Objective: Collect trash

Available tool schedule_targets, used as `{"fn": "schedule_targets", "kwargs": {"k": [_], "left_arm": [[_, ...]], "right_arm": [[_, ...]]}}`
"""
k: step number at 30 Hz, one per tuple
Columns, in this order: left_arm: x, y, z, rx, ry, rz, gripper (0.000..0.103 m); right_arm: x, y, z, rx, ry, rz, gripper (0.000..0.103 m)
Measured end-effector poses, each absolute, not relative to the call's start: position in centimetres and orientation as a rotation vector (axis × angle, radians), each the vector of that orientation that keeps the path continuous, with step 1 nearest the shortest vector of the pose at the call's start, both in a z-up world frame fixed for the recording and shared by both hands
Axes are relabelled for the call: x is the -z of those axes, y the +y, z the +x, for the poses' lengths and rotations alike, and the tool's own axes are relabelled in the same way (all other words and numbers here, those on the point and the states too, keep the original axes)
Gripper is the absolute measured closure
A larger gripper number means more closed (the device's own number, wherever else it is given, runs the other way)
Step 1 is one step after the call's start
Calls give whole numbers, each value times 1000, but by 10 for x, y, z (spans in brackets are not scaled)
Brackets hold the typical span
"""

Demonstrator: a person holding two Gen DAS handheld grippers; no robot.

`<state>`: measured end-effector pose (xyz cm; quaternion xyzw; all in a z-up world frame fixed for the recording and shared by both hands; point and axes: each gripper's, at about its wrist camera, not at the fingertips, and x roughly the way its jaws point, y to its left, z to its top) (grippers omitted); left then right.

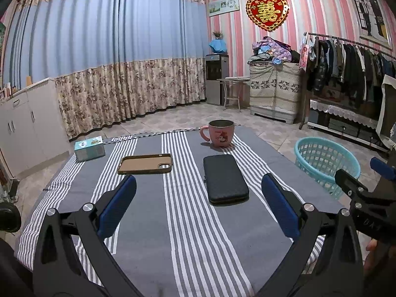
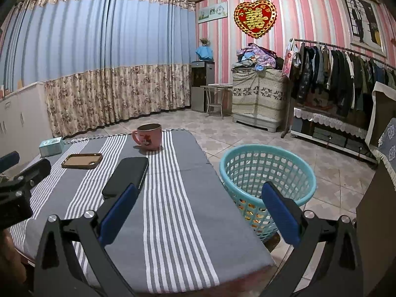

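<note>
Both my claws hang spread apart and empty, left claw (image 1: 198, 205) over the striped worktop (image 1: 188, 235), right claw (image 2: 198, 212) at its edge beside the blue basket (image 2: 267, 170). Trash already lies in the basket's bottom. I see no scraps left beside the mug (image 1: 221, 133); I judge collecting nearly finished, so next I scan.

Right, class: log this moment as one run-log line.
left gripper: open, empty | right gripper: open, empty | basket: on floor beside table | mug, phone case, black case, box: on table
</note>
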<state>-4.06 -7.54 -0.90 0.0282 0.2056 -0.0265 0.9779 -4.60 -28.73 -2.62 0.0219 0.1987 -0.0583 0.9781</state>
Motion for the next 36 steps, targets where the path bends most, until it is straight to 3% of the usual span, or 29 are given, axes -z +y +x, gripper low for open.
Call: {"fn": "schedule_targets", "kwargs": {"k": [36], "left_arm": [[9,-64,-45,64,391,43,5]], "right_arm": [[18,-278,-49,114,364,13,4]]}}
